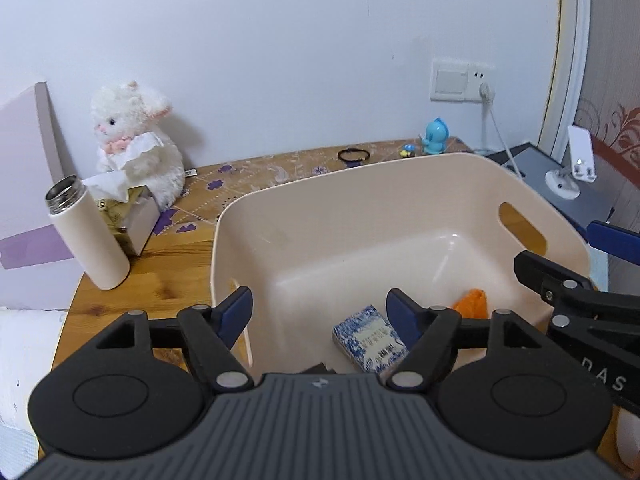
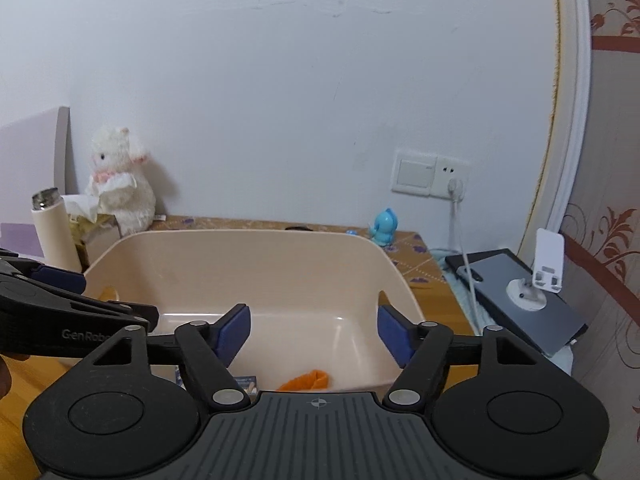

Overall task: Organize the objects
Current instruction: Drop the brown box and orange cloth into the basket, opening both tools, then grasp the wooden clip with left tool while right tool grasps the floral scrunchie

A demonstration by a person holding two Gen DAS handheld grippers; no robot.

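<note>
A beige plastic basket [image 1: 400, 184] stands on the wooden desk; it also shows in the right wrist view [image 2: 248, 252]. Inside lie a blue-and-white patterned box [image 1: 370, 340] and an orange cloth [image 1: 472, 303], the cloth also in the right wrist view [image 2: 306, 380]. My left gripper [image 1: 318, 312] is open and empty over the basket's near left side. My right gripper [image 2: 312, 334] is open and empty over the basket's near right side. Each gripper shows at the edge of the other's view.
On the desk stand a white plush sheep [image 1: 134, 140], an open white bottle [image 1: 88, 232], a tissue box [image 1: 132, 216], a black hair tie [image 1: 354, 155] and a blue toy figure [image 1: 436, 136]. A laptop [image 2: 520, 300] with a phone stand [image 2: 544, 272] lies right.
</note>
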